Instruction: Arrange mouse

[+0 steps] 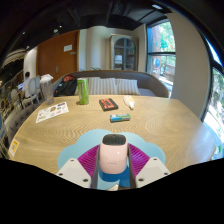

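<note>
Holding: your gripper (113,172) is closed on the white and grey computer mouse (113,155), both purple pads (91,161) pressing its sides.
Placement: lower it flat onto the pale blue mouse mat (98,137) just beneath and ahead of the fingers, on the round wooden table (60,130).
Release: let go only once the mouse looks seated.
Clearance: the small teal object (119,118) and dark brown box (108,104) lie well beyond.
Hidden: the mouse's underside and tail are out of sight; whether it touches the mat is unclear.
</note>
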### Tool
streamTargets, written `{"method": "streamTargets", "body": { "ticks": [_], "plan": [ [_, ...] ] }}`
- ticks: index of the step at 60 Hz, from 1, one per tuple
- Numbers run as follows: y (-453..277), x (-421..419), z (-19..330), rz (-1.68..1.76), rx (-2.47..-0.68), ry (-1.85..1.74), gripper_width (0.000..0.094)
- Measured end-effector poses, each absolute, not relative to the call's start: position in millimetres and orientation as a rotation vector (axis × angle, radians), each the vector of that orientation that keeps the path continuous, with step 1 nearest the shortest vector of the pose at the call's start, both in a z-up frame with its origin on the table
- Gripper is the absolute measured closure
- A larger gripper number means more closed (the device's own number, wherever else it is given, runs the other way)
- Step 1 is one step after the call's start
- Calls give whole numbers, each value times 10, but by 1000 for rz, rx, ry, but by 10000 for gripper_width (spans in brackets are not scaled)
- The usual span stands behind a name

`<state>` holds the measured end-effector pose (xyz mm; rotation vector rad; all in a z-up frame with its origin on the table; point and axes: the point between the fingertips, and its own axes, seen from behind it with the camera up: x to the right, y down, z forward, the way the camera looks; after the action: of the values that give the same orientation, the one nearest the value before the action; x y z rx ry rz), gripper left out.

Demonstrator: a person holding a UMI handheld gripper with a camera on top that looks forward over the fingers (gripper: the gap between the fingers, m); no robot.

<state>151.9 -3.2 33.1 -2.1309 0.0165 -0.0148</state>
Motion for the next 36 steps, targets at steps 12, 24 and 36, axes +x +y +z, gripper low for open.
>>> {"method": "streamTargets", "body": {
  "ticks": [12, 24, 36],
  "plan": [
    [-160, 1569, -86, 46, -2201, 20, 462],
    [-186, 1593, -69, 106, -2196, 35, 349],
    [-580, 1700, 106, 139, -2188, 54, 83]
  ]
}}
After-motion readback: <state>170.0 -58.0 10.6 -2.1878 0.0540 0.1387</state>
